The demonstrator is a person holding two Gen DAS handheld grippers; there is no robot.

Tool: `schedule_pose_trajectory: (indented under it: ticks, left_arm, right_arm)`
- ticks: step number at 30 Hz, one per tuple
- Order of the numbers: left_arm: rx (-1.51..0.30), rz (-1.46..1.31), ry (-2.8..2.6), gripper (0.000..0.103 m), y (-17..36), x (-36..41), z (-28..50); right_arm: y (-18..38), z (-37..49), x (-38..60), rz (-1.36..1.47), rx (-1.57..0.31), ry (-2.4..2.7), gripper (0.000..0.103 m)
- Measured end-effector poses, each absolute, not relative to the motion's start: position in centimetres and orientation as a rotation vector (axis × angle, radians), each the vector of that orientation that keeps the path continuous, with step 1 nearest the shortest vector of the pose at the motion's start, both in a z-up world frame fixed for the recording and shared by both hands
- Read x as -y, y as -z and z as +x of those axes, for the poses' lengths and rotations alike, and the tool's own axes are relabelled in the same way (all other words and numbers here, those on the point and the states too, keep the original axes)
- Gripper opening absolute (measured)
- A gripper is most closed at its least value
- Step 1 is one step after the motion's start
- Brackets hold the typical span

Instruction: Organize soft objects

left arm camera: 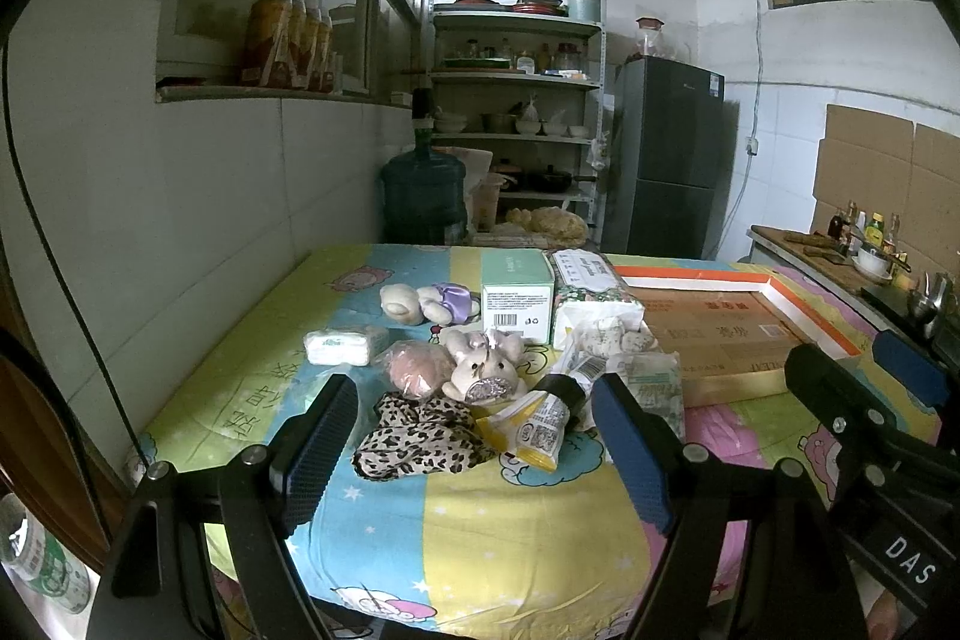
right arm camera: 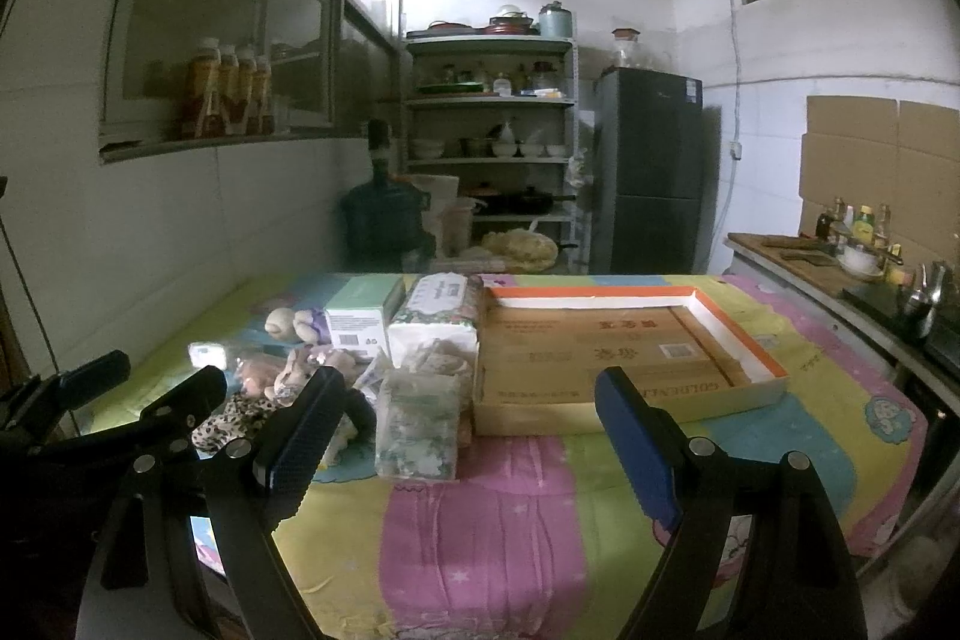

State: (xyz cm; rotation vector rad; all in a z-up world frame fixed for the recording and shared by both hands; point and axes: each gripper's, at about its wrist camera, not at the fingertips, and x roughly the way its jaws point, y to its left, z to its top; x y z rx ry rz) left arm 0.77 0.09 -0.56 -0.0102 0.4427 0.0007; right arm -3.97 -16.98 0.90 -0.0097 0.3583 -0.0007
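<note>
Both claws, left (left arm camera: 474, 436) and right (right arm camera: 462, 436), apart, empty, above cluttered tablecloth (right arm camera: 480, 532).

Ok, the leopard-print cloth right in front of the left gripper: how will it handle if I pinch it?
The leopard-print cloth lies crumpled in soft folds, so it will probably flop and drape rather than hold its shape. It looks thin, likely light. Its edge touches the yellow tube, which could get dragged along. The left gripper is open and wide enough to take a bunched fold.

Soft toys (left arm camera: 480, 364) left of tray (right arm camera: 738, 334), on table (right arm camera: 492, 520).
</note>
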Motion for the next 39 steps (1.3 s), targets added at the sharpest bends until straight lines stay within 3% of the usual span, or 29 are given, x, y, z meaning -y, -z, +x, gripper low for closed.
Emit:
schedule_pose_trajectory:
  ticks: [27,39]
  left_arm:
    - [-0.444,-0.018,-0.001,0.08,0.7,-0.2,0.7]
    - [-0.44,-0.106,-0.017,0.08,4.0,-3.5,0.0]
  right_arm:
    - [-0.6,-4.3,15.5,-0.007,-0.365,-0.017,0.087]
    - [2.3,-1.5,16.2,0.033,-0.466,-0.099,0.087]
